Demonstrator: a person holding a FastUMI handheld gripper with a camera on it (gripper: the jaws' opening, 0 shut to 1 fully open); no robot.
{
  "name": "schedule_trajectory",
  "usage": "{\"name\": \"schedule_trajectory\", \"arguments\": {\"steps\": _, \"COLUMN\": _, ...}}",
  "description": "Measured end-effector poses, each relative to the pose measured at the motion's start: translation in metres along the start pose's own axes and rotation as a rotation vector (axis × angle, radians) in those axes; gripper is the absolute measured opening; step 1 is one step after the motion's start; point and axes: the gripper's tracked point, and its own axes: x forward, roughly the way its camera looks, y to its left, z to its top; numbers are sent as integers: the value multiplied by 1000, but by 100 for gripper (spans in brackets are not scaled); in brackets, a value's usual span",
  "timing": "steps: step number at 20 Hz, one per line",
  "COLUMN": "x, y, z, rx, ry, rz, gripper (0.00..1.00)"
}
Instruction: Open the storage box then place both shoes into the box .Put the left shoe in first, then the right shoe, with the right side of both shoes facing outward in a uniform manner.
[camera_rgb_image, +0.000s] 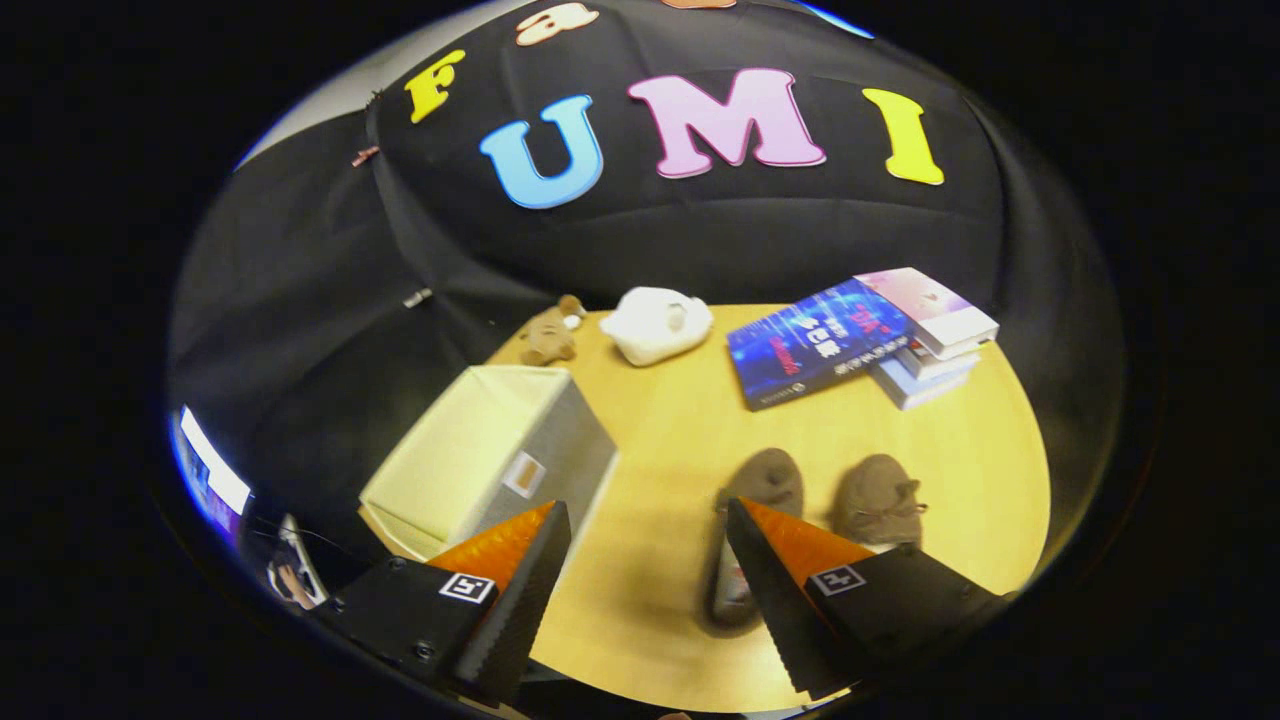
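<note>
My gripper (648, 520) stands open above the wooden table (680, 420), with bare tabletop between its fingers. Two brown shoes lie side by side just ahead of the right finger. The nearer shoe (760, 490) is partly hidden behind that finger's tip, and the other shoe (880, 498) lies to its right with its laces showing. The storage box (500, 450), pale cream on top with grey sides, sits beyond the left finger at the table's left edge. Whether its top is a lid or an open inside I cannot tell.
At the back of the table lie a small brown plush toy (550, 335) and a white plush toy (657, 324). A stack of books (860, 335) lies at the back right. Black cloth walls close in behind and to the left.
</note>
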Motion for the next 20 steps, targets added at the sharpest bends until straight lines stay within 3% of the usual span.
{"name": "schedule_trajectory", "arguments": {"steps": 4, "x": 23, "y": -40, "z": -33, "rx": -8, "ry": 73, "rz": -110, "gripper": 98}}
{"name": "schedule_trajectory", "arguments": {"steps": 8, "x": 63, "y": -65, "z": -59, "rx": -41, "ry": 135, "rz": -169, "gripper": 96}}
{"name": "schedule_trajectory", "arguments": {"steps": 11, "x": 86, "y": -82, "z": -64, "rx": -80, "ry": 151, "rz": -211, "gripper": 85}}
{"name": "schedule_trajectory", "arguments": {"steps": 14, "x": 107, "y": -96, "z": -64, "rx": -79, "ry": 157, "rz": -257, "gripper": 80}}
{"name": "schedule_trajectory", "arguments": {"steps": 16, "x": 116, "y": -103, "z": -65, "rx": -81, "ry": 160, "rz": -287, "gripper": 68}}
{"name": "schedule_trajectory", "arguments": {"steps": 18, "x": 121, "y": -108, "z": -68, "rx": -78, "ry": 169, "rz": -308, "gripper": 44}}
{"name": "schedule_trajectory", "arguments": {"steps": 19, "x": 121, "y": -111, "z": -69, "rx": -80, "ry": 171, "rz": -325, "gripper": 27}}
{"name": "schedule_trajectory", "arguments": {"steps": 20, "x": 119, "y": -114, "z": -67, "rx": -83, "ry": 166, "rz": -346, "gripper": 20}}
